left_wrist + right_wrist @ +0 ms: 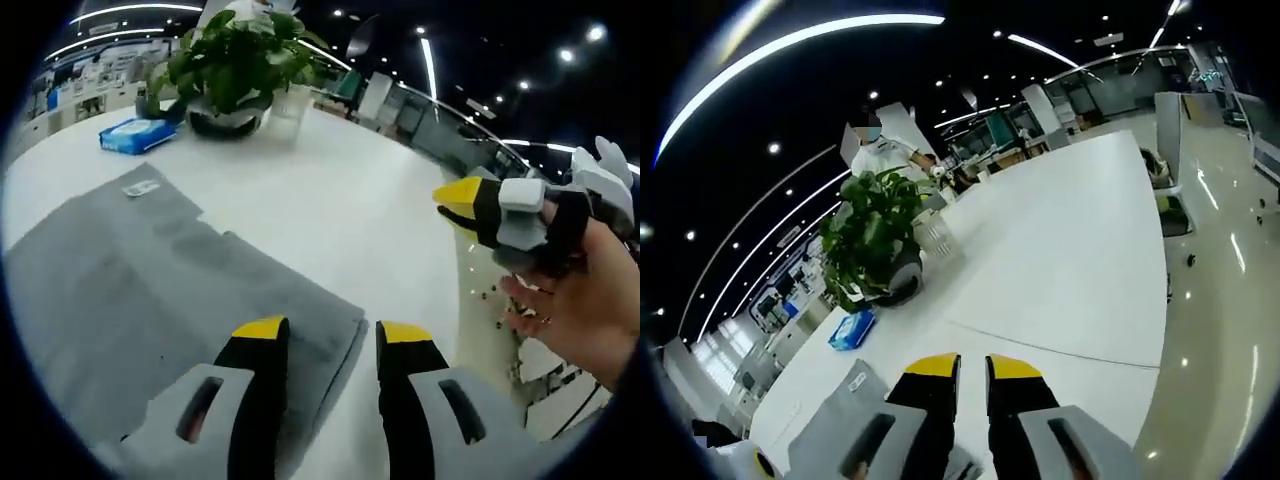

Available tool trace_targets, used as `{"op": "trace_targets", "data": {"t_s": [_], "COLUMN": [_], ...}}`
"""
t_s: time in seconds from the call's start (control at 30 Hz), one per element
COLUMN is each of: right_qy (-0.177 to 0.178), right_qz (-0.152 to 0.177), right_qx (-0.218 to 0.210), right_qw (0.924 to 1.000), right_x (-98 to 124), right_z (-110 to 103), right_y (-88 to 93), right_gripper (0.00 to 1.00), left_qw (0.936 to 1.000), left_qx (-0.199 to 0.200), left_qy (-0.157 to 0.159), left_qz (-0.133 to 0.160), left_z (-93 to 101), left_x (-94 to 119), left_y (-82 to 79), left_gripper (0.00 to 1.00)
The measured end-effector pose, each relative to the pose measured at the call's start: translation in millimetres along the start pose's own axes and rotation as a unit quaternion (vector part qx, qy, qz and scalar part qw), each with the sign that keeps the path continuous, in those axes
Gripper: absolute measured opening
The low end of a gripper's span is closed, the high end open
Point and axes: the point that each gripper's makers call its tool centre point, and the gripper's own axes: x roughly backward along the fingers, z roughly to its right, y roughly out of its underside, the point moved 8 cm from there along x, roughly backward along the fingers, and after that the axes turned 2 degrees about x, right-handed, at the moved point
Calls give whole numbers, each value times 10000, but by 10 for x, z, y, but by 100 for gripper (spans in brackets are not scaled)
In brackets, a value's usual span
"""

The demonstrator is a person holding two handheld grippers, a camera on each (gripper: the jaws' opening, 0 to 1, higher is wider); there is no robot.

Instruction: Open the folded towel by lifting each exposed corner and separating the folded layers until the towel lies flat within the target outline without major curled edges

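Left tongs (325,335): spread, over the towel (150,290) edge; pinch only its top layer.
Right tongs (972,368): nearly closed, empty; hold off.

No readable text, brand, number or sign in either view; small white label (141,187) on grey towel (150,290) carries print too small and blurred to make out; blue packet (137,134) beside potted plant (235,65) on white table (340,210) shows pale marking, illegible; same label (856,381) and packet (851,329) in right gripper view, likewise unreadable
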Motion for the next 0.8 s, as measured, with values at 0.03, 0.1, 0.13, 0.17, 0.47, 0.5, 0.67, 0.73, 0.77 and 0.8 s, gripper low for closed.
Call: {"op": "trace_targets", "data": {"t_s": [0.03,0.1,0.13,0.17,0.47,0.5,0.67,0.73,0.77,0.8], "right_qy": [-4,-13,-20,-23,-60,-64,-69,-70,-70,-75], "right_qz": [4,9,-4,-16,-82,-92,-166,-184,-196,-226], "right_qx": [-11,-58,-86,-106,-127,-124,-67,-1,29,88], "right_qw": [10000,10000,10000,9999,9999,9999,9998,9998,9998,9997], "right_x": [-1,-5,-9,-12,-32,-36,-40,-39,-40,-52], "right_z": [2,14,21,25,22,21,9,-5,-10,-14], "right_y": [-2,-2,3,6,23,26,42,48,51,62], "right_gripper": [7,7,7,7,7,7,6,6,6,6], "left_qw": [10000,9997,9995,9993,9913,9900,9889,9885,9883,9880], "left_qx": [-58,-236,-312,-357,-1275,-1369,-1425,-1422,-1433,-1432], "left_qy": [19,36,38,45,-253,-253,-374,-456,-480,-529], "left_qz": [-7,-23,-44,-73,-203,-214,-218,-222,-226,-235], "left_z": [9,28,35,41,30,32,-4,-32,-39,-56], "left_x": [-26,-78,-104,-116,-156,-153,-144,-140,-138,-125], "left_y": [8,25,37,46,96,101,84,75,72,56], "left_gripper": [34,34,34,34,28,28,22,17,14,8]}}
